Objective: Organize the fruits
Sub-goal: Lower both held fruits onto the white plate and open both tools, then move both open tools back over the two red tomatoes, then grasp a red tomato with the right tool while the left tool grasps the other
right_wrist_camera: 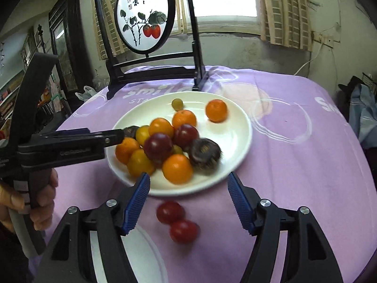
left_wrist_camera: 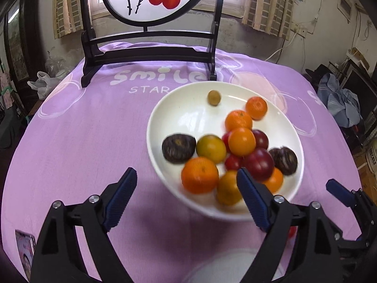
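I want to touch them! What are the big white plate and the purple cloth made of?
The plate looks like glazed ceramic or porcelain: smooth, shiny, with bright window glare, though it could be glossy plastic. The cloth looks like soft woven fabric: matte, printed letters, gentle wrinkles.

- Left gripper (left_wrist_camera: 186,200): matte black angular frame, two wedge-shaped arms with triangular cut-outs.
- Blue ribbed pads (left_wrist_camera: 122,198) line the inner face of each of its fingers.
- Round silver screw heads (left_wrist_camera: 94,198) at the finger pivots, two per side; small black bolts lower on the frame.
- Right gripper (right_wrist_camera: 188,202): same build, black frame, blue ribbed pads (right_wrist_camera: 137,202), silver screws (right_wrist_camera: 265,202).
- Right-wrist view shows the left gripper side-on: black body, small white lettering on the side, blurred; black pistol-style handle, grey-white lower part.
- Hand (right_wrist_camera: 35,202) around that handle; no sleeve visible.
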The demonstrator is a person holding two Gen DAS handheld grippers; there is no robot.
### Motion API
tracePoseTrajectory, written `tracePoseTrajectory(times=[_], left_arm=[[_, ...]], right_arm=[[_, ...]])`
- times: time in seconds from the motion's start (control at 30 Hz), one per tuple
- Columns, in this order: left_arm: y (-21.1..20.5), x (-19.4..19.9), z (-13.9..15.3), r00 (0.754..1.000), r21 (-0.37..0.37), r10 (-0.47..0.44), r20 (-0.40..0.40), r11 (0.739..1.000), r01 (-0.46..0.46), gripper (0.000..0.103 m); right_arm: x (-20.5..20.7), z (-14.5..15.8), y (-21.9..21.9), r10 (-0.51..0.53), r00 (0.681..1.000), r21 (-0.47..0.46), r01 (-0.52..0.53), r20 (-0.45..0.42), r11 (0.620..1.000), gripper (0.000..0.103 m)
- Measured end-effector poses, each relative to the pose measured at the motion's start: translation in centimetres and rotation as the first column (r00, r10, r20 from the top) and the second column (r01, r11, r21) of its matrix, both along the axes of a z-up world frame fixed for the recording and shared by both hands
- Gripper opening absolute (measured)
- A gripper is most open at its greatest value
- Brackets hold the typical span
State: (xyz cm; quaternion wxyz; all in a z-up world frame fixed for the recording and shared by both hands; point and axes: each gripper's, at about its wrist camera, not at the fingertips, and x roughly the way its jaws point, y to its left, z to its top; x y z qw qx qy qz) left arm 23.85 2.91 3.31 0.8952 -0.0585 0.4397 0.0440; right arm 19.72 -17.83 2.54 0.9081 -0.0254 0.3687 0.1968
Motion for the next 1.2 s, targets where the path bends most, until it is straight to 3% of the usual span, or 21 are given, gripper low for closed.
tracePoseTrajectory(times=[0.17,0.4,0.7,0.9,0.97,1.03,1.2], left_arm=[[-0.6,-4.2,-0.6,0.999,0.001,0.033,0.012,0.999,-0.033,0.085],[-2.2,-8.4,-1.6,1.000,-0.001,-0.011,-0.003,1.000,0.011,0.088],[-1.6,-8.6,-4.7,0.999,-0.037,-0.017,-0.046,0.999,0.015,0.088],[-0.7,-8.4,-4.7,0.999,-0.065,-0.022,-0.044,0.998,0.019,0.088],[-0.7,-8.3,-4.7,0.998,-0.071,-0.026,-0.050,0.997,0.023,0.088],[-0.7,-8.2,-4.7,0.998,-0.071,-0.032,-0.049,0.997,0.028,0.088],[-1.3,-8.2,-4.9,0.998,-0.053,-0.040,-0.048,0.998,0.037,0.088]], right_arm=[[-2.9,-1.4,-0.4,0.026,1.000,-0.071,-0.027,-0.015,0.997,0.070],[-5.0,-3.5,1.0,0.076,0.995,-0.135,-0.083,-0.060,0.987,0.070],[-3.9,-5.2,1.9,0.069,0.993,-0.187,-0.087,-0.100,0.979,0.068],[-1.9,-5.7,2.5,0.066,0.989,-0.162,-0.087,-0.132,0.983,0.059],[-1.3,-5.7,2.9,0.065,0.989,-0.160,-0.086,-0.134,0.983,0.050],[-0.9,-5.6,3.2,0.064,0.989,-0.154,-0.085,-0.134,0.984,0.031],[-1.2,-5.0,1.9,0.030,0.987,-0.107,-0.047,-0.156,0.993,0.031]])
